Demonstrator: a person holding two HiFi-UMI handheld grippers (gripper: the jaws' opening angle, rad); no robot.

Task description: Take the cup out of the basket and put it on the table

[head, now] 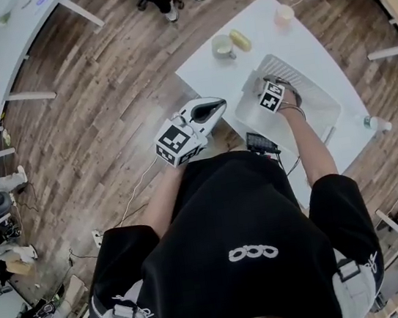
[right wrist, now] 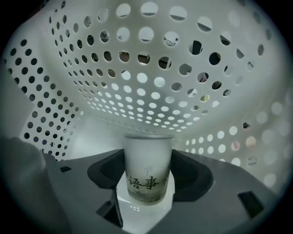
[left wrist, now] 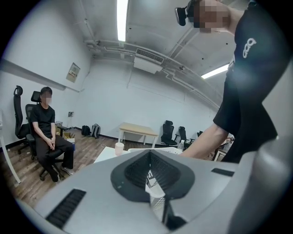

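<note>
A frosted white cup [right wrist: 147, 164] with dark characters on it stands upright on the floor of the white perforated basket [right wrist: 151, 77]. My right gripper [right wrist: 147, 178] points down into the basket [head: 320, 103], open, one dark pad on each side of the cup. In the head view only its marker cube [head: 271, 95] and the forearm show; the cup is hidden there. My left gripper [head: 213, 105] hovers left of the basket near the table's [head: 268, 29] edge. It is shut with nothing in it and looks across the room [left wrist: 150, 161].
On the table beyond the basket stand a greenish mug [head: 223, 46], a yellow object [head: 240, 39] and a pale cup [head: 284, 13]. A small bottle [head: 371, 121] sits at the right edge and a black device [head: 261, 142] at the near edge. A person [left wrist: 46, 132] sits on a chair across the room.
</note>
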